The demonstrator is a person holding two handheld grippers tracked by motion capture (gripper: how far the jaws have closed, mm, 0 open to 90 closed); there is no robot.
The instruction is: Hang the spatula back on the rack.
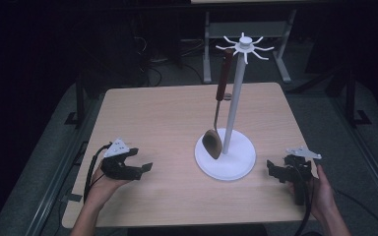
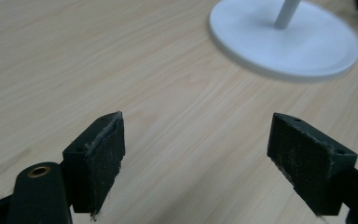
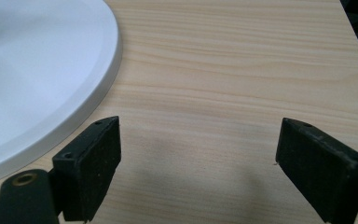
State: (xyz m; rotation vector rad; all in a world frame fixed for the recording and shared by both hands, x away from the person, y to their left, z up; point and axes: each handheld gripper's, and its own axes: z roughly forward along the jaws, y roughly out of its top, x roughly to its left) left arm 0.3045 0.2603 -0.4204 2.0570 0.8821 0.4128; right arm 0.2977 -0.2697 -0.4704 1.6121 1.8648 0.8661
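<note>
Both grippers rest low, fingers spread wide.

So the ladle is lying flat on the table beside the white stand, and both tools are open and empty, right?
Not quite. The ladle is not lying flat: the high view shows it hanging from a hook at the top of the white stand, bowl down above the base. The left tool and right tool are indeed open and empty.

You've got bare worktop all along the left and front. The white stand and its hanging ladle block the middle-right.
</note>
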